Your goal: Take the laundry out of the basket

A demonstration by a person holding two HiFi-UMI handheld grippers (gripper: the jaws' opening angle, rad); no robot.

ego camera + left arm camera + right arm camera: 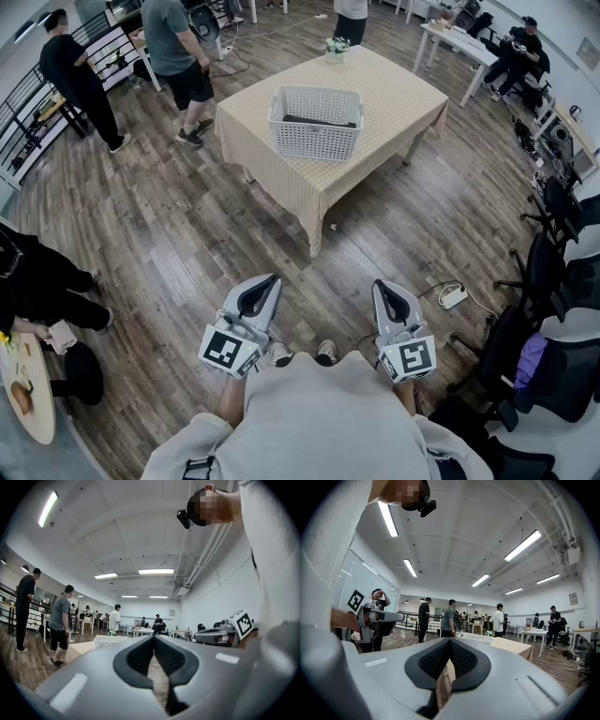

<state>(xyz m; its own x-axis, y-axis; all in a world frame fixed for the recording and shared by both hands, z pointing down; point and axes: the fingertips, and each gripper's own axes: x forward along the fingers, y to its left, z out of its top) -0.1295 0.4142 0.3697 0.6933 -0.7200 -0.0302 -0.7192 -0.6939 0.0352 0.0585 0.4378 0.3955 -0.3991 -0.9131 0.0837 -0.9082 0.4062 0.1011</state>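
Observation:
A white slatted laundry basket (pixel 316 122) stands on a table with a beige checked cloth (pixel 281 159), far ahead of me across the wooden floor. Dark laundry (pixel 314 120) lies inside it. My left gripper (pixel 272 278) and right gripper (pixel 380 284) are held level close to my body, side by side, well short of the table. Both have their jaws together with nothing between them. In the left gripper view the basket (pixel 105 641) shows small beyond the shut left gripper (pixel 153 638). In the right gripper view the basket (pixel 474 637) sits just past the right gripper (pixel 449 640).
Two people (pixel 178 56) stand left of the table and another sits at the left edge (pixel 37 281). A small flower pot (pixel 336 45) is on the table's far end. Office chairs (pixel 553 281) and a power strip (pixel 453 296) line the right side. A round table (pixel 23 394) is at lower left.

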